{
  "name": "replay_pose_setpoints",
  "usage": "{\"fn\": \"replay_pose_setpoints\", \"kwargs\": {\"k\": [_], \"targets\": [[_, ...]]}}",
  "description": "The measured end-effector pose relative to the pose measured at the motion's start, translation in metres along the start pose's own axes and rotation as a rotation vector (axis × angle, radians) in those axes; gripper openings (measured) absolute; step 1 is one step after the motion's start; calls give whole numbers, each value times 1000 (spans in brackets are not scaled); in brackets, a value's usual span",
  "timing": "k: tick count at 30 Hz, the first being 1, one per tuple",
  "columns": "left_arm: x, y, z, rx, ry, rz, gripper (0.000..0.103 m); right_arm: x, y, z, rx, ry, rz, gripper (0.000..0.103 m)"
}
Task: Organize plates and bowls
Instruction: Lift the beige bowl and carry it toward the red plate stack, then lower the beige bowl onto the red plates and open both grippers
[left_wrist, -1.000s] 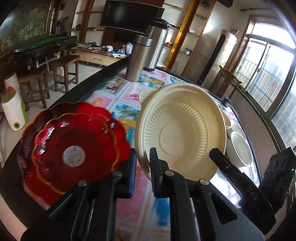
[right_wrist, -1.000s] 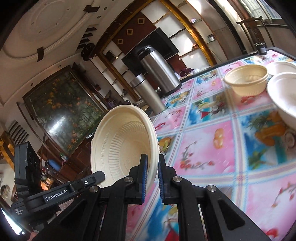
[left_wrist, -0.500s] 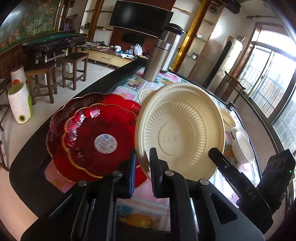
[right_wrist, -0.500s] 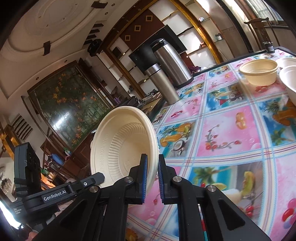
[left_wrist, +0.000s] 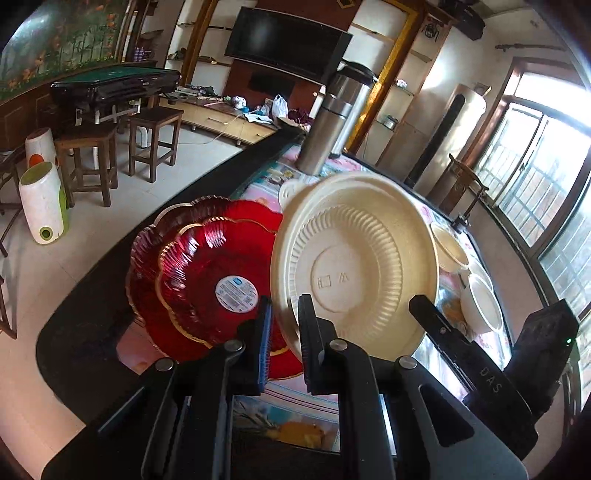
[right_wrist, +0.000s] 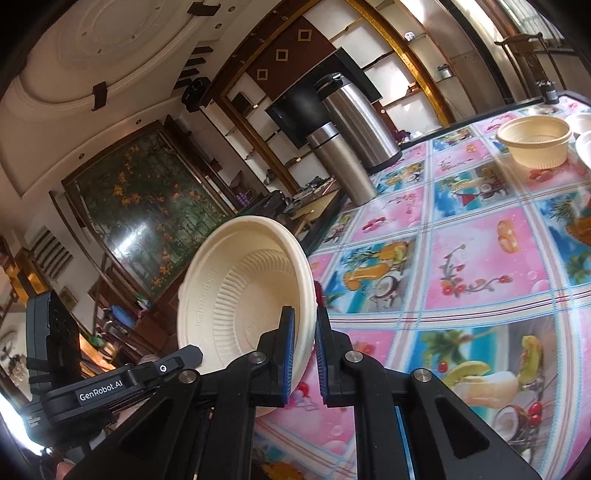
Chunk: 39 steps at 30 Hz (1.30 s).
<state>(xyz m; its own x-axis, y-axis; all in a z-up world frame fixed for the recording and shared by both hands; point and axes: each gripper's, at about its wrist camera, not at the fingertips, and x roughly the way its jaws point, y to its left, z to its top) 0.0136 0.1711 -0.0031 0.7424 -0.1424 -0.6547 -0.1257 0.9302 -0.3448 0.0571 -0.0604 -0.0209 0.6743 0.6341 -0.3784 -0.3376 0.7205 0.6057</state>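
I hold the cream bowl (left_wrist: 354, 266) by its rim with both grippers, tilted on edge above the table (right_wrist: 480, 266). The left gripper (left_wrist: 284, 332) is clamped on the near rim; the right gripper (right_wrist: 304, 354) likewise. I judge the step is carrying it to a stack: keep both grips level, lower slowly. Red plates (left_wrist: 207, 273) lie just left of the bowl.
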Motion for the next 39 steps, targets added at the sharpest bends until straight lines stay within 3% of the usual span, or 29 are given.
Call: {"fn": "replay_pose_setpoints", "kwargs": {"k": [9, 17, 21, 30, 39], "targets": [[-26, 27, 17, -50, -64, 65, 11, 18, 41, 7, 3, 24, 89, 11], [-50, 43, 32, -76, -121, 73, 11, 20, 76, 12, -35, 24, 146, 11], [-39, 42, 30, -61, -96, 101, 11, 31, 72, 4, -38, 57, 110, 12], [6, 50, 12, -65, 48, 116, 11, 55, 37, -13, 28, 131, 34, 13], [15, 51, 11, -58, 68, 116, 12, 63, 29, -18, 26, 134, 16, 13]]}}
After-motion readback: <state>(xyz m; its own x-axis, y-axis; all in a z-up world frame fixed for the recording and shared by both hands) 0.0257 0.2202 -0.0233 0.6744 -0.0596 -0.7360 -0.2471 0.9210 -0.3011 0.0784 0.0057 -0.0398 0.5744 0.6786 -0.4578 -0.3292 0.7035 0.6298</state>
